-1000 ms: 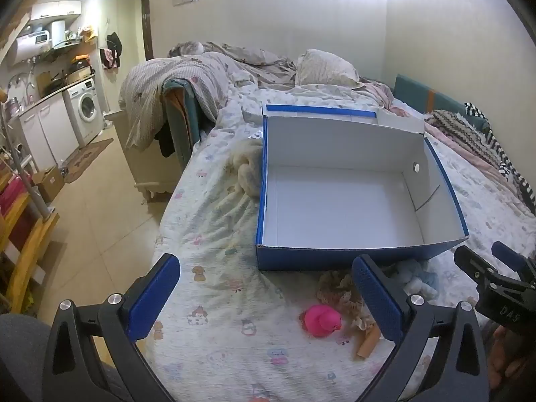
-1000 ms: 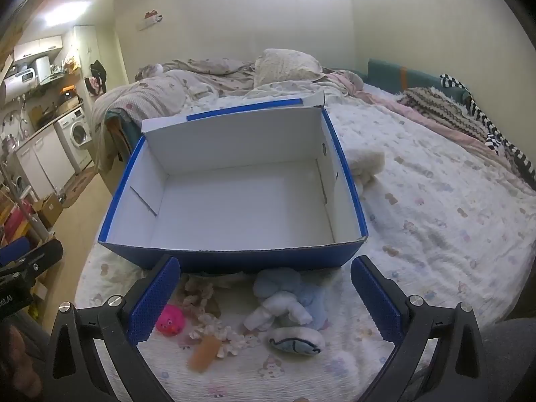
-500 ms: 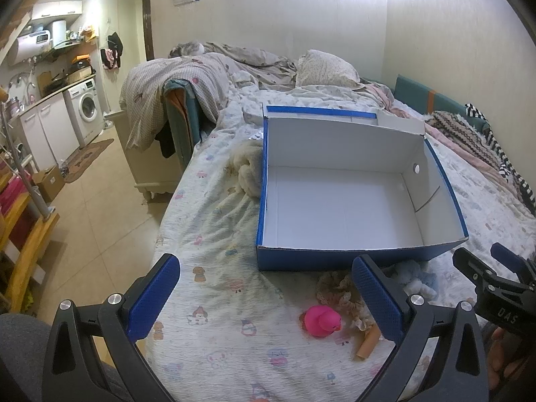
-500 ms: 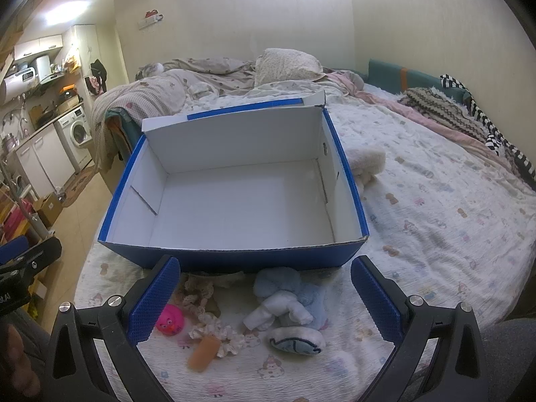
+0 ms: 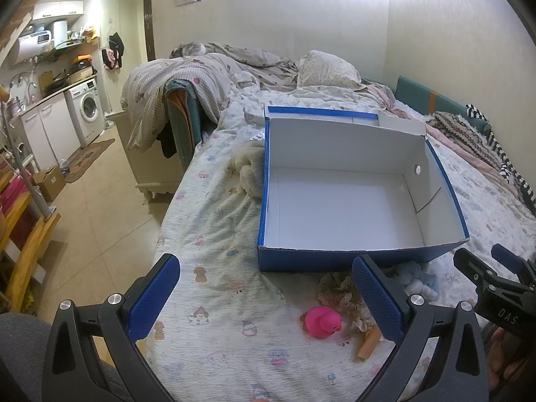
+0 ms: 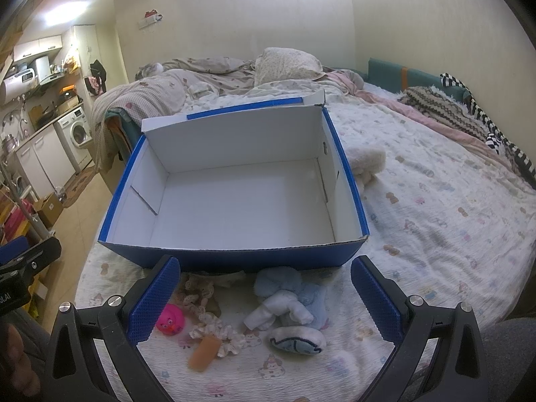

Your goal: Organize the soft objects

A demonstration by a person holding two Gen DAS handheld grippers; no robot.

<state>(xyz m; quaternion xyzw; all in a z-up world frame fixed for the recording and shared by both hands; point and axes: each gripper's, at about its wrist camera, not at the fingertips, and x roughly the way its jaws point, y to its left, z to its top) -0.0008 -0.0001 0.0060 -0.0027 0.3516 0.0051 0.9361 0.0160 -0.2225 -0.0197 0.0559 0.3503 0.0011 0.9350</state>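
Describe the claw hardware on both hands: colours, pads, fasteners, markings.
Both match. Left claw: black angular plastic frame, two fingers faced with blue textured pads, silver round screw heads at the finger joints. Right claw: same black frame, blue knurled pads, silver screws. From the left view, white letters on its body, seemingly "DAS". A bare hand behind it; grey fabric at the frame corners.

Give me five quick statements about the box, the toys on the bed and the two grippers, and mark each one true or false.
1. The blue box has nothing inside it. True.
2. The pink duck sits inside the box. False: it lies on the bedsheet in front of the box.
3. The left gripper is shut on the duck. False: its jaws stand wide open and hold nothing.
4. The right gripper is open and empty. True.
5. The light blue plush lies on the bed outside the box, near its front wall. True.
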